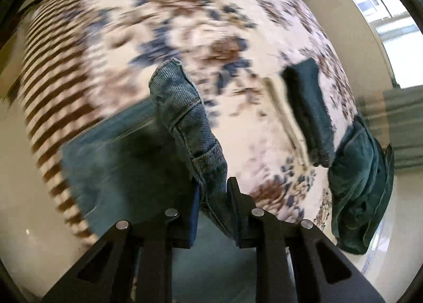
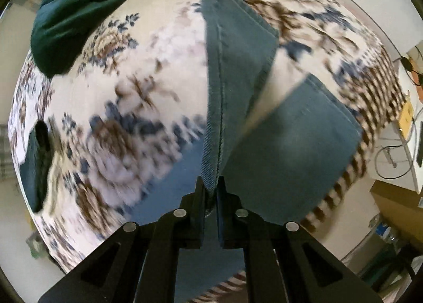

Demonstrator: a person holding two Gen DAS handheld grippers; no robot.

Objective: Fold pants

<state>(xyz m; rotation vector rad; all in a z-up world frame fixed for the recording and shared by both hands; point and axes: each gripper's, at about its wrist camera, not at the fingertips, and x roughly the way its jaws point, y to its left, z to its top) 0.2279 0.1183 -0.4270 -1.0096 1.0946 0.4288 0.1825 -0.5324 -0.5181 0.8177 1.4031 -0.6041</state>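
Observation:
The pants are blue denim jeans point(image 1: 185, 115), held up over a floral rug point(image 1: 185, 12). My left gripper point(image 1: 212, 192) is shut on a seamed, bunched edge of the jeans, which hangs forward from the jaws. My right gripper point(image 2: 210, 189) is shut on a side seam of the jeans point(image 2: 232, 46); one leg stretches away from it and another part point(image 2: 290, 149) drapes down to the right. The other gripper shows as a dark shape at right in the left view point(image 1: 309, 110) and at far left in the right view point(image 2: 39, 149).
A dark green garment point(image 1: 357, 186) lies bunched at the rug's edge; it also shows at top left of the right view point(image 2: 79, 12). The rug has a brown striped border point(image 1: 53, 91). Pale floor point(image 1: 23, 171) surrounds it. A cardboard box point(image 2: 396, 205) and cables point(image 2: 391, 155) sit at right.

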